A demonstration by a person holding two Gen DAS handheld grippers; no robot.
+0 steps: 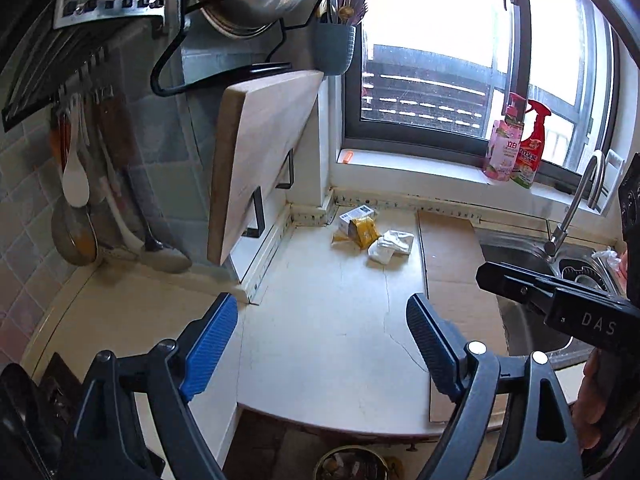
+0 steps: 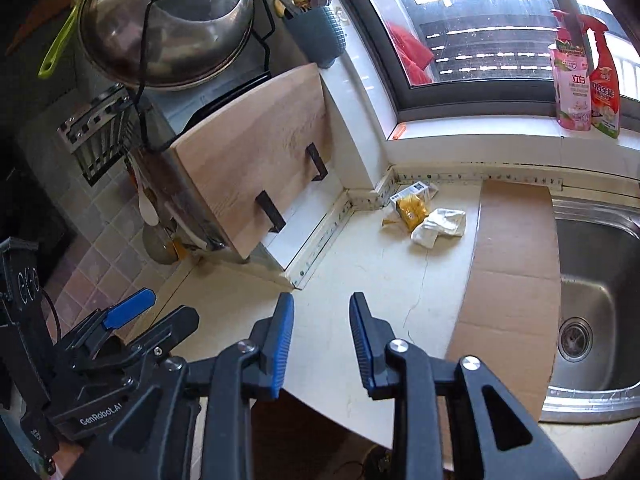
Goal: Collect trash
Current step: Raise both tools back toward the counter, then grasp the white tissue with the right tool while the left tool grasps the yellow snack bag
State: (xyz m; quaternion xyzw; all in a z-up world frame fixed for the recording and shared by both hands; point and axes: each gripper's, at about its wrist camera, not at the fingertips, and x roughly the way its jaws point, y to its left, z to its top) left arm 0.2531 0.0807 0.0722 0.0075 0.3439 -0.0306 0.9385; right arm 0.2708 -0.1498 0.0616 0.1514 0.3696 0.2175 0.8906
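1. Left tongs point(image 1: 322, 344): nearest in the left wrist view, blue-padded fingers spread wide, nothing between them, held above the near part of the bench point(image 1: 320, 312).
2. Right tongs point(image 2: 322, 340): nearest in the right wrist view, fingers parted by a narrower gap, nothing between them; the same tool shows as a black body at the right edge of the left wrist view.
3. Bin point(image 1: 352, 462): a round container partly visible below the bench's near edge, with scraps inside.
4. Cardboard sheet point(image 2: 516, 264): lies flat on the bench, right of its bare white part, reaching the sink point(image 2: 600, 300).
5. Trash, at the far end of the bench near the wall corner and well apart from both tongs: a crumpled white paper point(image 2: 440, 226), a yellow wrapper point(image 2: 412, 208) touching it on the left, and a small white box point(image 2: 414, 190) just behind.
6. Cutting board point(image 2: 256, 168): wooden, hung on black hooks at the left, above the bench.
7. Pot lid point(image 2: 168, 28): steel, in a wire rack above the board.
8. Windowsill, far right: a pink bottle point(image 2: 572, 88) and a red spray bottle point(image 2: 604, 88), side by side.
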